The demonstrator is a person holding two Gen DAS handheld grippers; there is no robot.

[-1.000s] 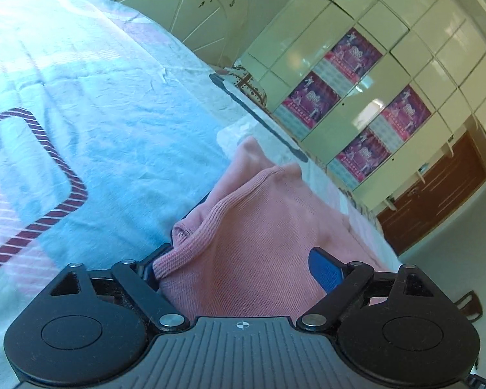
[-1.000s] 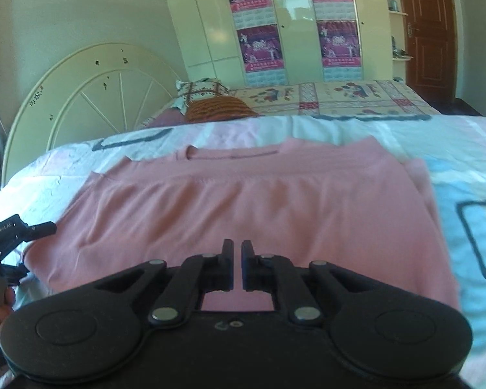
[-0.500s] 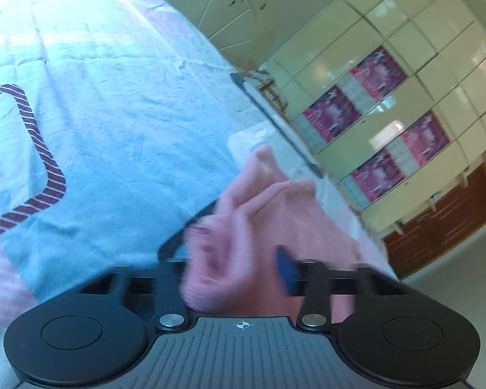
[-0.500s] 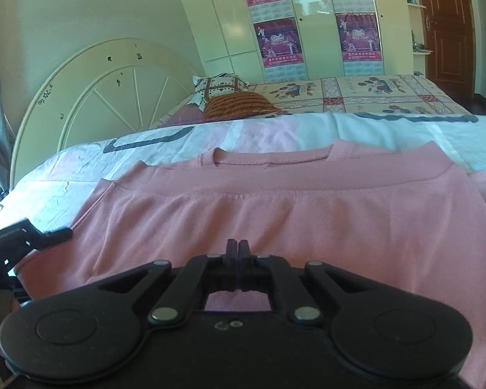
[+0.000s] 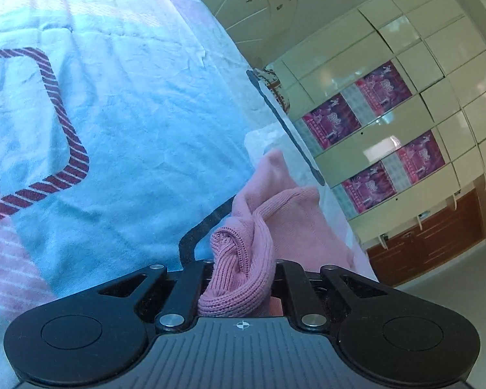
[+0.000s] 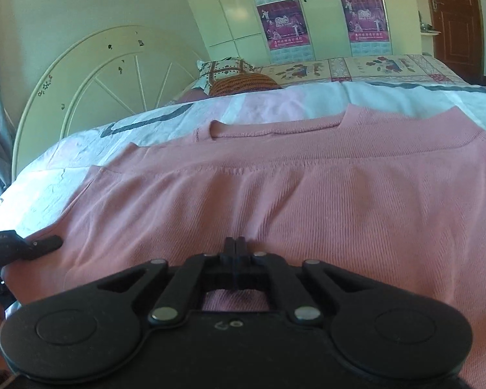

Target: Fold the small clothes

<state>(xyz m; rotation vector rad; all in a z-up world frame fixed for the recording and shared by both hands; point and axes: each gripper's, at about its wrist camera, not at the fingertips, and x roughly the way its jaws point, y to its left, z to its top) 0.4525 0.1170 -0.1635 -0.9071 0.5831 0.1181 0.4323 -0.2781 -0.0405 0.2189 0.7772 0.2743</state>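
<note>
**Both grippers have a hold of the pink sweater, but the fold has not begun**

Closest to us, the left gripper (image 5: pixel 241 278) is squeezed tight on a bunched-up bit of the pink sweater (image 6: pixel 307 201). The knit cloth is scrunched into a thick lump between its jaws, and more of it spills out in front. This is a corner at the side of the sweater, lying right by the edge of the bed cover (image 5: pixel 139 123).

The right gripper (image 6: pixel 236 248) is pressed down at the near edge of the sweater. Its jaws are closed all the way, with no gap showing. The cloth puckers a little around the tips, so it looks like a thin pinch of the hem is caught there, but the tips hide it and I cannot be sure. In that same view the left gripper pokes in from the left side, touching the sweater's edge.

A bit farther away, the rest of the sweater lies spread out flat on the bed cover. The neck hole (image 6: pixel 275 128) is at the far side. One fold line runs across the sweater below the neck, so a part near the top may already be turned over.

Farthest away are a pillow (image 6: pixel 230 71), the round headboard (image 6: pixel 113 74) and the wardrobe (image 6: pixel 307 9) with posters on it.

So the grabbing looks done. What is left, I think, is the big part: lift the near edge, carry it over to the far side, lay it down neat, and let go.
</note>
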